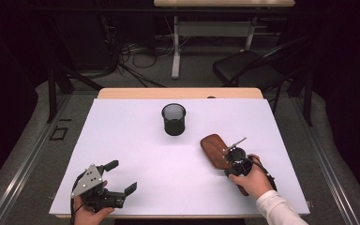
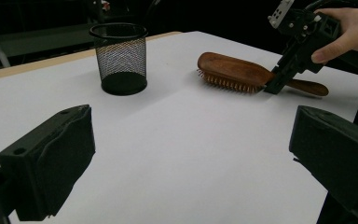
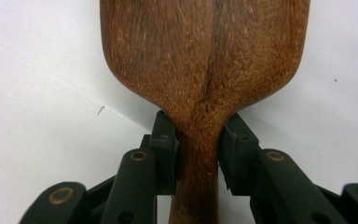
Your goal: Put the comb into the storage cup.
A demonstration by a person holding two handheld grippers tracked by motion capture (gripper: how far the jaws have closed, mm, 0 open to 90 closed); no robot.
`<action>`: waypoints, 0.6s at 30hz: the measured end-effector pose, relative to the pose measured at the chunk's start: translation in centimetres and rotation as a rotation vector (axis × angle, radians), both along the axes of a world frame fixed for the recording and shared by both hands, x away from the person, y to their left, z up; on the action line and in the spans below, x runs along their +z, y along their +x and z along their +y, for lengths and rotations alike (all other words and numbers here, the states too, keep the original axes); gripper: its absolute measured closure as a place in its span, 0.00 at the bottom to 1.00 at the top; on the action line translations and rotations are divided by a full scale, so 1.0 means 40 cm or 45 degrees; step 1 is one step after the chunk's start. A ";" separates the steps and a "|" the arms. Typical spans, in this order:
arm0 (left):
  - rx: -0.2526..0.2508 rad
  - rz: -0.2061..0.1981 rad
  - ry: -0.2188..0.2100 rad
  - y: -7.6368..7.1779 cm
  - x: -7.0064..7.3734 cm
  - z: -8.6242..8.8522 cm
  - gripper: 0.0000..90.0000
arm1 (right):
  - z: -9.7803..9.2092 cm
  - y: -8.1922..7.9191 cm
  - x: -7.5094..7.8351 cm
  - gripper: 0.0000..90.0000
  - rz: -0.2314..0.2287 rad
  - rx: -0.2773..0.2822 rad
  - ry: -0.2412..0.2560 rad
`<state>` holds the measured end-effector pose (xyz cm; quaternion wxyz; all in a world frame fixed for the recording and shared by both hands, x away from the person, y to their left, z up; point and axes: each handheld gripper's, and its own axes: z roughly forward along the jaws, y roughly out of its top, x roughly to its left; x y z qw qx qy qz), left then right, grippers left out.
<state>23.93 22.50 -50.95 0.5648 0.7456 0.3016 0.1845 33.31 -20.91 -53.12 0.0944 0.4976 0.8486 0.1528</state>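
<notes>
Lying between right tongs [image 3: 199,161], hairbrush [image 3: 204,60] neck

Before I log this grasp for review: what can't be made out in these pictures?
- Brush bristles: right gripper view, hidden beneath its wooden back.
- Brush head's far end: same view, cut off by the top edge.
- Cup contents: high view, too dark inside.
- Brush handle: high view, covered by the right tongs and hand.

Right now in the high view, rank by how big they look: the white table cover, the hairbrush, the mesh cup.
1. white table cover
2. hairbrush, partly hidden by the right gripper
3. mesh cup, close to the hairbrush, so unsure
</notes>
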 end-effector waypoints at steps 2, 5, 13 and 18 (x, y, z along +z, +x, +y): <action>0.000 0.000 0.002 0.000 0.000 0.000 0.00 | -0.001 0.000 0.002 0.78 0.011 0.004 -0.009; -0.001 0.000 0.001 0.000 0.000 0.000 0.00 | -0.003 -0.001 0.007 0.79 0.036 0.001 -0.032; -0.001 0.000 0.002 0.000 0.000 0.000 0.00 | -0.006 -0.003 0.005 0.79 0.022 -0.004 -0.012; 0.001 0.000 0.001 0.000 0.000 0.000 0.00 | -0.003 -0.009 0.001 0.80 -0.007 -0.022 0.012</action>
